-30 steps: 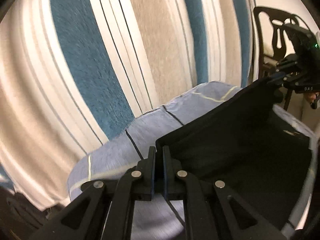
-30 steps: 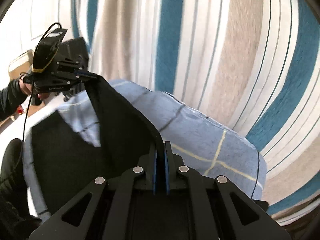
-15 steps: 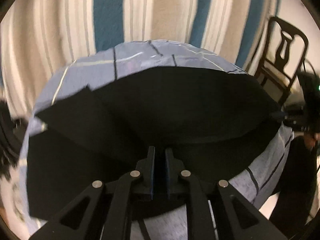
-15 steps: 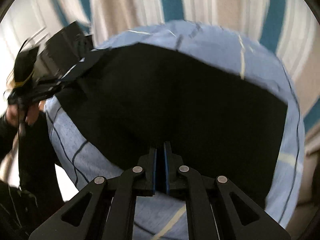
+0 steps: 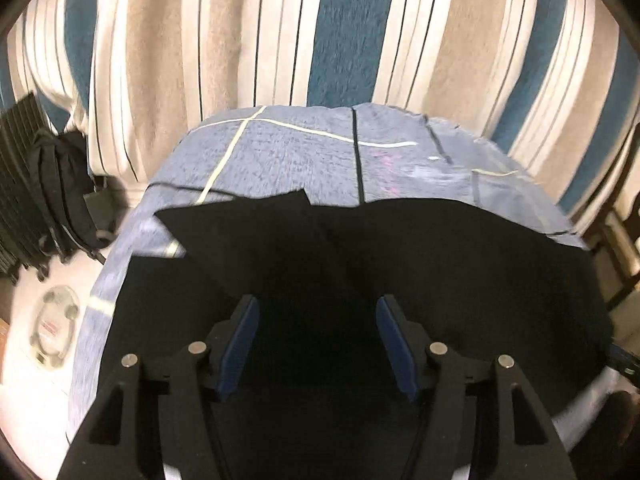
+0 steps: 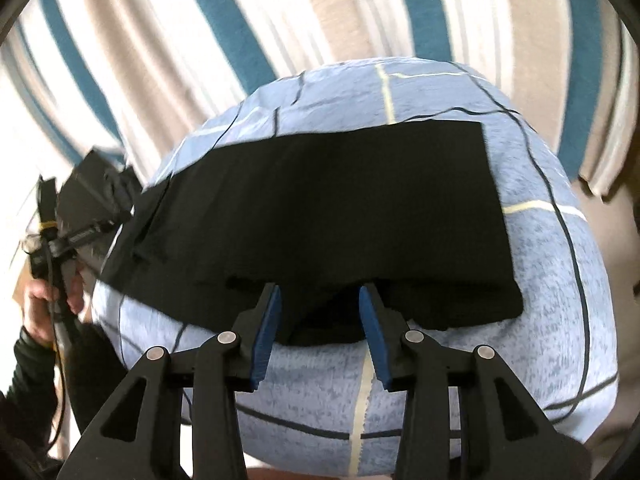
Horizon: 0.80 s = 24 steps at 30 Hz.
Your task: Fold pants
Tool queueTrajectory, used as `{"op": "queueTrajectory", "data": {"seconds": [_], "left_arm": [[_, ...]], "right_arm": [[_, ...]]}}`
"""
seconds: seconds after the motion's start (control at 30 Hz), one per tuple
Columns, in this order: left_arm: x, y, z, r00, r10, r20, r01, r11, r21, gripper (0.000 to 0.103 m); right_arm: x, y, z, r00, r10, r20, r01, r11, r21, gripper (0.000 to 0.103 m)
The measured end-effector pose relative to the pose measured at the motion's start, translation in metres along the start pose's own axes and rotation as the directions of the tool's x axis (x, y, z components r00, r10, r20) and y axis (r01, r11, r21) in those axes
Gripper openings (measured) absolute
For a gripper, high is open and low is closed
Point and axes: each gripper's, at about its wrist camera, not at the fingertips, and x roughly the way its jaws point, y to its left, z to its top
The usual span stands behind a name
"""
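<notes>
The black pants [image 5: 400, 264] lie folded flat on a table covered with a light blue checked cloth [image 5: 304, 152]. In the right wrist view the pants [image 6: 340, 208] form a wide dark band across the cloth [image 6: 560, 280]. My left gripper [image 5: 316, 320] is open and empty, just above the pants. My right gripper [image 6: 320, 304] is open and empty over the near edge of the pants. The left gripper also shows in the right wrist view [image 6: 96, 216], at the pants' left end, held by a hand.
A striped blue, beige and white curtain [image 5: 344, 40] hangs behind the table. A black bag [image 5: 60, 200] and a round white object [image 5: 52, 328] sit on the floor at the left. Part of a wooden chair [image 5: 624, 240] stands at the right.
Both grippers were shut on the pants and carried the lifted edge over. Now both jaws stand open and the pants lie flat on the cloth.
</notes>
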Motion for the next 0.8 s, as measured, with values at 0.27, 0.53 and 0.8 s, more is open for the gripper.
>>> {"op": "queueTrajectory", "data": {"seconds": [0.27,0.53,0.8], "left_arm": [[0.045,-0.020,0.006,0.993,0.121,-0.012,-0.120,0.991,0.059,0.016],[-0.006,0.027,-0.015,0.988,0.122,0.098,-0.108,0.985,-0.136,0.006],[-0.027,0.088,-0.049,0.995,0.057,0.085,-0.022,0.930,-0.366,0.007]], "right_arm": [[-0.006,-0.022,0.000,1.000,-0.010,0.024,0.007,0.989,0.147,0.042],[-0.003,-0.036,-0.011,0.999,0.026,0.026,-0.032,0.967,0.253,0.042],[-0.007,-0.051,-0.011,0.996,0.041,0.078,-0.067,0.926,0.371,0.047]]}}
